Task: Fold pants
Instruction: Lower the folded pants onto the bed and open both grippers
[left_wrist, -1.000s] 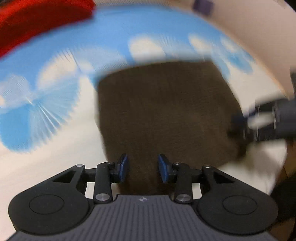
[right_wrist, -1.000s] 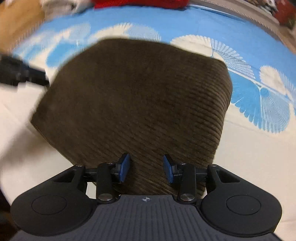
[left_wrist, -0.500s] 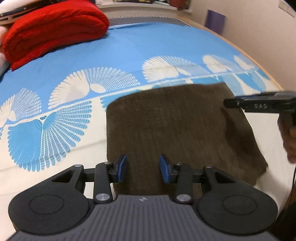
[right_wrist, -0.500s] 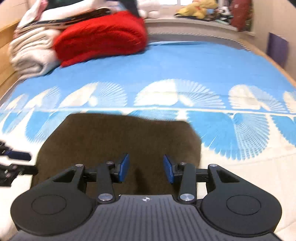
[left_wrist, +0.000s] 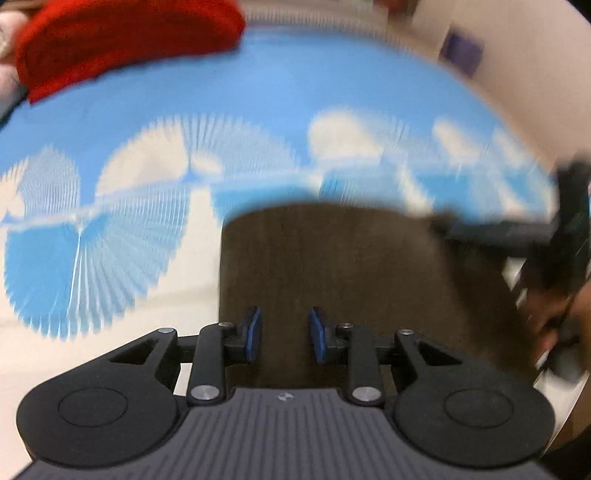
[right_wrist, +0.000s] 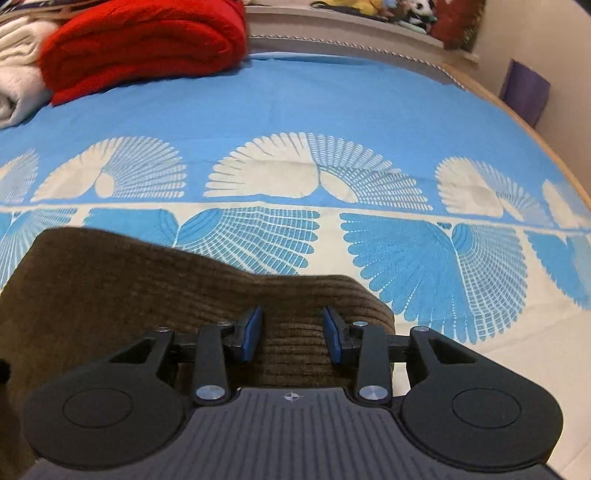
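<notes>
The folded brown corduroy pants (left_wrist: 332, 266) lie flat on the blue and white bed sheet (left_wrist: 110, 229). My left gripper (left_wrist: 283, 334) is open and empty above their near edge. The pants also show in the right wrist view (right_wrist: 147, 288), filling the lower left. My right gripper (right_wrist: 291, 332) is open and empty over their right end. The right gripper, held by a hand, also shows blurred at the right edge of the left wrist view (left_wrist: 546, 236).
A folded red blanket (right_wrist: 144, 44) and a white blanket (right_wrist: 18, 85) lie at the far left of the bed. Stuffed toys (right_wrist: 388, 7) sit on the headboard ledge. A wooden bed rail (right_wrist: 535, 136) and a purple object (right_wrist: 524, 92) are at the right.
Both grippers have pulled back and risen from the pants. The right view now shows more of the sheet, with the pants lower and to the left. Both stay open.
</notes>
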